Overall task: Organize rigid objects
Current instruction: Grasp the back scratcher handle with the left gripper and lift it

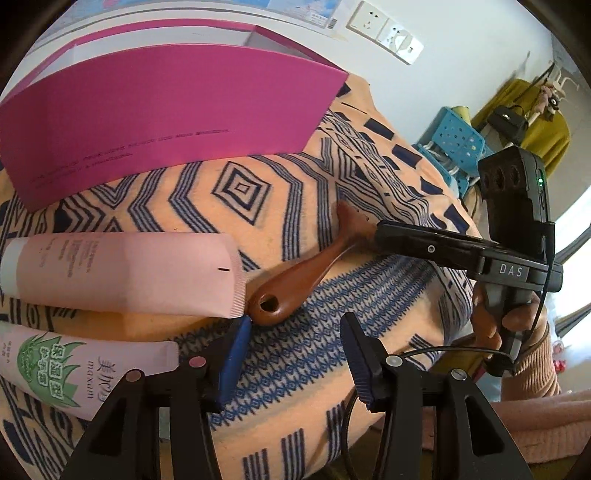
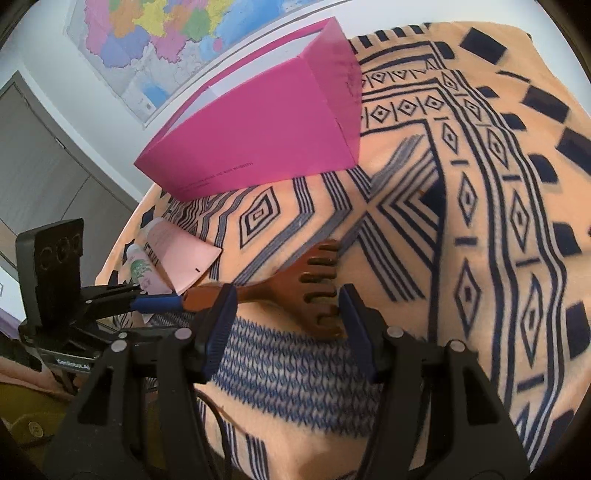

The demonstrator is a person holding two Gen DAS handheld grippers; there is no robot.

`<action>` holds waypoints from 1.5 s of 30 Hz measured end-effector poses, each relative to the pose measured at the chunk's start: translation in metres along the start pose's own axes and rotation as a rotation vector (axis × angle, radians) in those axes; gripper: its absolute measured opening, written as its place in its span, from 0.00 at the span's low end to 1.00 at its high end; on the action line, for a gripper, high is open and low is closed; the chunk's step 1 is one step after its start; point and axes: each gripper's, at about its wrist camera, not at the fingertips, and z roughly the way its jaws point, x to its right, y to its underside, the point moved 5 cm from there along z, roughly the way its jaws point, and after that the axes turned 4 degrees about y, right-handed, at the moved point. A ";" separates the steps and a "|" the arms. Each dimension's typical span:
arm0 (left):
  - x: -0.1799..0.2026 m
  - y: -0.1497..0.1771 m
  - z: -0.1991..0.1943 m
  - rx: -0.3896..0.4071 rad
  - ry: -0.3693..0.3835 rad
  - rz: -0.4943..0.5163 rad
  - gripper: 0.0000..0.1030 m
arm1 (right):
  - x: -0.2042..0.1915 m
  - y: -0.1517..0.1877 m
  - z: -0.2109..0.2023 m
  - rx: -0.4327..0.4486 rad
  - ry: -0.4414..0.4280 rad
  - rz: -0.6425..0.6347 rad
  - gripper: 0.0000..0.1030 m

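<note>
A brown wooden comb-like massager [image 1: 295,275] lies on the patterned blanket, handle toward the tubes. In the right wrist view its toothed head [image 2: 317,288] lies between my open right gripper's [image 2: 286,306] fingers, apart from both pads. My left gripper [image 1: 295,341] is open, its left blue pad [image 1: 234,362] beside the handle end. The right gripper [image 1: 436,245] reaches in over the comb head in the left wrist view. A pink tube [image 1: 122,273] and a white aloe tube [image 1: 74,373] lie at left. A magenta box [image 1: 166,110] stands behind.
The orange and navy blanket [image 2: 480,221] covers the table. A map [image 2: 166,44] hangs on the wall, with wall sockets [image 1: 384,29]. A blue crate [image 1: 458,136] and a yellow cloth sit past the table's right edge. Grey cabinets [image 2: 44,177] stand at left.
</note>
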 end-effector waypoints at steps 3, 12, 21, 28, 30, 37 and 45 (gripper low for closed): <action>0.003 0.001 -0.001 -0.002 -0.004 0.014 0.49 | 0.002 0.002 -0.003 0.006 0.001 0.013 0.58; 0.010 -0.002 -0.004 0.005 -0.006 0.043 0.49 | 0.002 0.007 -0.015 0.035 -0.007 0.016 0.58; 0.019 -0.007 -0.007 0.022 -0.016 0.075 0.49 | 0.002 0.009 -0.028 0.067 -0.004 0.022 0.57; 0.018 -0.013 -0.015 0.047 -0.034 0.088 0.49 | -0.004 0.004 -0.036 0.095 -0.010 0.002 0.57; 0.018 -0.014 -0.018 0.052 -0.035 0.086 0.49 | -0.006 0.002 -0.038 0.102 -0.013 -0.001 0.57; 0.018 -0.019 -0.023 0.072 -0.043 0.087 0.49 | -0.011 -0.004 -0.043 0.123 -0.022 -0.015 0.57; 0.018 -0.024 -0.030 0.099 -0.052 0.086 0.49 | -0.016 -0.012 -0.045 0.142 -0.036 -0.022 0.57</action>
